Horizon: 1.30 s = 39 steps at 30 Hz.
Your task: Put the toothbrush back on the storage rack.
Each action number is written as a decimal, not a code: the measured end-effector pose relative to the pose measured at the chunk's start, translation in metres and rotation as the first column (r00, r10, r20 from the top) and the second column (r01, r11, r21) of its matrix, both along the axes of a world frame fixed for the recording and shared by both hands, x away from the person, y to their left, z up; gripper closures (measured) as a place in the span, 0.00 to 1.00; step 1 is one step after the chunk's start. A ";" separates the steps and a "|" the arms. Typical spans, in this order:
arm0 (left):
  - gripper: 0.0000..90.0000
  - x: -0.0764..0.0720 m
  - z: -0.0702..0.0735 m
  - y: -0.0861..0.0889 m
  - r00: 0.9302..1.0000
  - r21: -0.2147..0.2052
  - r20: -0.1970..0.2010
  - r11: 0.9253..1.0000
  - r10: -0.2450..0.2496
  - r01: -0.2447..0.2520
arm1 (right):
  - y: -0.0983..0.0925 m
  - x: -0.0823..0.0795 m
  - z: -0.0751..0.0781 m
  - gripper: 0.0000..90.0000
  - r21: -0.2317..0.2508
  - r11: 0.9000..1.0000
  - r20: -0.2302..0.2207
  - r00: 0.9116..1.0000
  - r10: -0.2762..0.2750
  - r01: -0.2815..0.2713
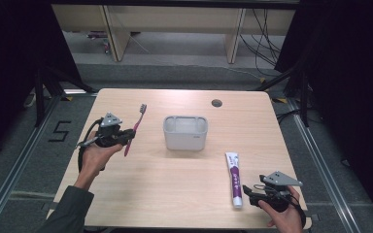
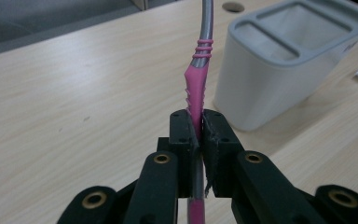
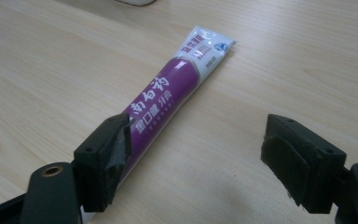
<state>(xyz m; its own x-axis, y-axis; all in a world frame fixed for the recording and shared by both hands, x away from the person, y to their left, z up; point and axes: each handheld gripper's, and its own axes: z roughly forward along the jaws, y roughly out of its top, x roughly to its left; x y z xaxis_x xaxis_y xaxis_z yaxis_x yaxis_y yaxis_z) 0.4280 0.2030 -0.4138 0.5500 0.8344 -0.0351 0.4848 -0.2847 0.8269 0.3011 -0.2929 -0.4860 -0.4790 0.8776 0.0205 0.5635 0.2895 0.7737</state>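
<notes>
Step in hand, by the look of it: get the toothbrush into the grey holder mid-table. To do it well, tip the brush upright w/ handle end down, line it up over 1 of the holder's top slots, lower straight & let go only once it's seated; holder looks light, so avoid knocking the rim. Left gripper is clenched on the pink handle, brush lifted clear of the table, left of the holder, bristles pointing away. Right gripper is spread wide, gripping nothing; 1 jaw sits just beside the toothpaste tube, which lies flat on the table, front-right of the holder.
</notes>
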 end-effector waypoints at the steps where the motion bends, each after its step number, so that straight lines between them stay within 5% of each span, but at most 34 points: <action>1: 0.91 0.000 0.002 0.000 1.000 0.002 0.006 1.000 0.004 -0.004 | 0.000 0.000 0.000 0.28 0.000 1.000 0.000 1.000 0.000 0.000; 10: 0.91 0.005 0.011 -0.011 0.995 -0.071 0.092 0.997 0.031 -0.025 | 0.001 -0.001 0.000 0.28 0.012 1.000 -0.020 1.000 -0.005 0.005; 16: 0.91 0.007 0.016 -0.019 0.993 -0.097 0.113 0.995 0.028 -0.017 | 0.001 -0.001 0.000 0.28 0.014 1.000 -0.024 1.000 -0.012 0.012; 17: 0.91 0.008 0.017 -0.020 0.993 -0.095 0.115 0.995 0.029 -0.018 | -0.001 0.000 0.000 0.28 -0.018 1.000 0.007 1.000 0.001 -0.001; 28: 0.91 0.018 0.029 -0.039 0.984 -0.143 0.174 0.990 0.041 -0.016 | 0.000 0.000 -0.001 0.28 0.006 1.000 -0.012 1.000 -0.010 0.010; 39: 0.91 0.031 0.037 -0.061 0.982 -0.191 0.186 0.982 0.041 -0.005 | -0.003 0.001 -0.001 0.28 -0.008 1.000 -0.003 1.000 0.008 -0.008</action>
<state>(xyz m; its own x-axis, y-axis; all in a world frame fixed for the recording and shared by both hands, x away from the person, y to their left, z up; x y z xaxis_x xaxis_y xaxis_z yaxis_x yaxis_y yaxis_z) 0.4593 0.1415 -0.3764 0.5425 0.8351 -0.0908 0.3199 -0.1055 0.9416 0.3022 -0.2955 -0.4868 -0.4860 0.8738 0.0149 0.5635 0.3003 0.7696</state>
